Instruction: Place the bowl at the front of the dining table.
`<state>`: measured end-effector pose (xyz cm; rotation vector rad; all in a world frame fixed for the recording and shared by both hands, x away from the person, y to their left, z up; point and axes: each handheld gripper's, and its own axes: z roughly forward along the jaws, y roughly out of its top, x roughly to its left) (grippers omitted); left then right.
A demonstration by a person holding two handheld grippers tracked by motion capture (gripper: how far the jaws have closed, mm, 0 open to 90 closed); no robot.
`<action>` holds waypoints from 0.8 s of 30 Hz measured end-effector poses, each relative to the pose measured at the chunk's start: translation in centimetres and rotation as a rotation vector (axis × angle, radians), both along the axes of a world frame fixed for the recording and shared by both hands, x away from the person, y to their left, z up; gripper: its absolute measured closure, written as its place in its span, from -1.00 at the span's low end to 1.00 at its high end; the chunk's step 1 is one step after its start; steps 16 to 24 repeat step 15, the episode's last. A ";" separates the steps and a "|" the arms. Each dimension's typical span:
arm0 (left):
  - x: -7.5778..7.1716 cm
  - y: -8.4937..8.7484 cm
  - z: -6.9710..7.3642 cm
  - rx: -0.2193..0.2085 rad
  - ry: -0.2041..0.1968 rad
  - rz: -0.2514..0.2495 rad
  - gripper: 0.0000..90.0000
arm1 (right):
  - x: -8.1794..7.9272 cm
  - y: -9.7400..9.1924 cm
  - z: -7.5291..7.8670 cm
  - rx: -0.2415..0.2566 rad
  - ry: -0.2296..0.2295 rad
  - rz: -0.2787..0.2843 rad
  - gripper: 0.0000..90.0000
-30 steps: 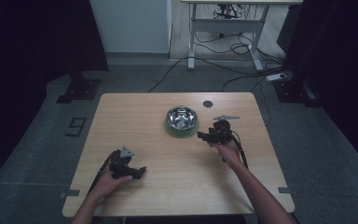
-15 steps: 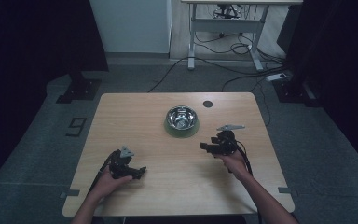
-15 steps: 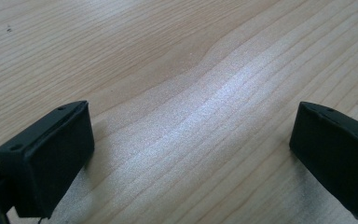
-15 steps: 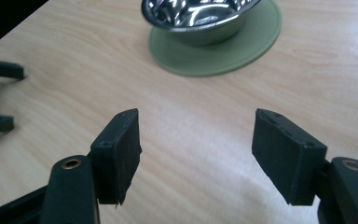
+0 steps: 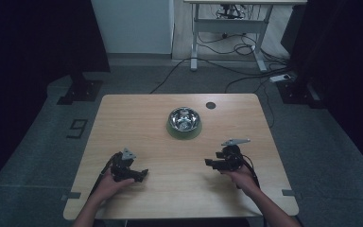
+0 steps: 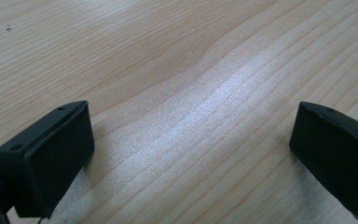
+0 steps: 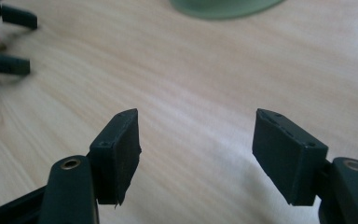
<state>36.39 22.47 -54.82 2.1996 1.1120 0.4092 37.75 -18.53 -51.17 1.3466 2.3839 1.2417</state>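
Your right gripper (image 5: 211, 163) has its jaws apart and empty; your left gripper (image 5: 142, 174) likewise, bare wood between its fingers (image 6: 51, 154); the steel bowl (image 5: 184, 118) on its green base stands well ahead of both sets of fingertips, nearer the right; judge it light, rigid, slick-walled; take it by the rim, one pad inside, one outside.

Shiny metal bowl (image 5: 184, 119); matt wood table (image 5: 132, 118).

Floor marking (image 5: 78, 128) left of table (image 5: 123, 118): reads 9 or 6
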 end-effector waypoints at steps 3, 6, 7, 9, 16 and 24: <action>0.0 0.0 0.0 0.000 0.000 0.000 -1.00 | -0.6 -0.1 -0.6 -0.012 0.013 0.009 -0.30; 0.0 0.0 0.0 0.000 0.000 0.000 -1.00 | -1.0 -0.3 -1.4 -0.029 0.028 0.015 -0.30; 0.0 0.0 0.0 0.000 0.000 0.001 -1.00 | -1.1 -0.3 -1.6 -0.033 0.037 0.016 -0.30; 0.0 0.0 0.0 0.000 0.000 0.001 -1.00 | -1.0 -0.3 -1.7 -0.040 0.041 0.013 -0.31; 0.0 0.0 0.0 0.001 0.001 0.001 -1.00 | -0.6 -0.5 -1.7 -0.047 0.022 -0.017 -0.31; 0.0 0.0 0.0 0.001 0.001 0.001 -1.00 | -0.6 -0.5 -1.7 -0.047 0.022 -0.017 -0.31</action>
